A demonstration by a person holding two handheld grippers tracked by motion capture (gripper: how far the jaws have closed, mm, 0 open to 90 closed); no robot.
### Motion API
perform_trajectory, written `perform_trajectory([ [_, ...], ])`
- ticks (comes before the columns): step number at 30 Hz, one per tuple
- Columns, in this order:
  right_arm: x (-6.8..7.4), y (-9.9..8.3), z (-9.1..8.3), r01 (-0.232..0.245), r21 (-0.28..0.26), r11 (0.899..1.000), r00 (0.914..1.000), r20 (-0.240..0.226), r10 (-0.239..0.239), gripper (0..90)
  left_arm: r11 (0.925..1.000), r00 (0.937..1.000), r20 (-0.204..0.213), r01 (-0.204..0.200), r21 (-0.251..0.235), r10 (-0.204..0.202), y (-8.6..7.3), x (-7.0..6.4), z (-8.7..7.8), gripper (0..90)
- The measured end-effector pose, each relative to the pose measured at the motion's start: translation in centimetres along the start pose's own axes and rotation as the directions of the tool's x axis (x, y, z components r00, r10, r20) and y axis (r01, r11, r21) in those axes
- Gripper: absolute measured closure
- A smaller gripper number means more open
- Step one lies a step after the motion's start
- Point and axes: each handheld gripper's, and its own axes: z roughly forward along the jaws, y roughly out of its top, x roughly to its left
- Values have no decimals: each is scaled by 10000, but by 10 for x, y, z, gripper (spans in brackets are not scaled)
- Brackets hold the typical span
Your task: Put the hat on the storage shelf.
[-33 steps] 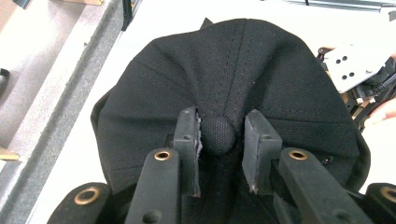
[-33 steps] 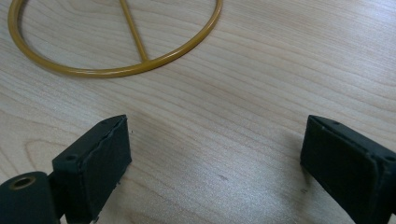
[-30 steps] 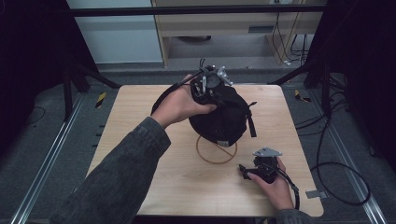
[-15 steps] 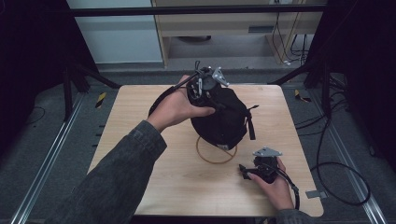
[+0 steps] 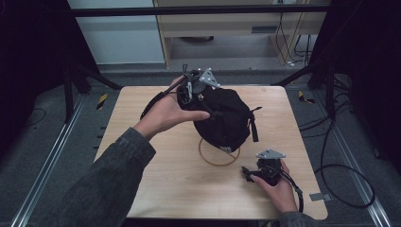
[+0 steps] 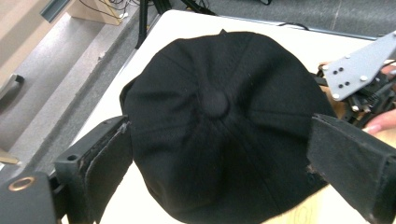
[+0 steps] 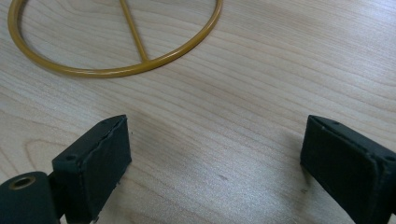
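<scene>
No writing reads on the black cap (image 6: 219, 126), a panelled crown with a button on top and a strap at its side, perched on a gold wire stand (image 5: 219, 158) near the middle of the wooden table (image 5: 142, 189); I see my left gripper (image 5: 201, 90) above the cap's far side, jaws spread wide, the crown between them but untouched. My right gripper (image 5: 253, 174) rests on the table just right of the stand's ring, jaws spread, gripping nothing.

Left gripper (image 5: 201, 90) shifted slightly toward table's far edge across the three frames, now above far-left side of black cap (image 5: 222, 118). Left hand (image 5: 165, 113) moved with it. Cap crown tilted slightly farther back.
</scene>
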Motion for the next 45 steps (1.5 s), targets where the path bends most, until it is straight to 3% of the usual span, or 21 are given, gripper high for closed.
perform_trajectory([
  [12, 0, 0, 0, -19, 9, 10000, 10000, 1, 19, 86, 9981, 9997, -26, 222, -582, -224, -41, -7, -30, 47],
  [19, 0, 0, 0, 55, -17, 10000, 10000, 16, -55, 86, 9970, 9996, -16, 276, -717, -278, -84, -23, -48, 46],
  [22, 0, 0, 0, 35, -21, 10000, 10000, 1, -35, 86, 9971, 9992, 3, 394, -645, -395, -104, -29, -48, 47],
  [32, 0, 0, 0, 26, -21, 10000, 10000, 5, -26, 86, 9957, 9973, -31, 740, 554, -739, -170, -54, -19, 58],
  [38, 0, 0, 0, 29, -22, 10000, 10000, 8, -29, 86, 9865, 9931, -235, 1171, 1148, -1152, -217, -63, 2, 62],
  [42, 0, 0, 0, 16, -26, 10000, 10000, 11, -16, 86, 9736, 9835, -618, 1772, 1439, -1699, -253, -60, 15, 62],
  [45, 0, 0, 0, 14, -22, 10000, 10000, 17, -14, 86, 9624, 9701, -936, 2352, 1357, -2239, -279, -58, 24, 61],
])
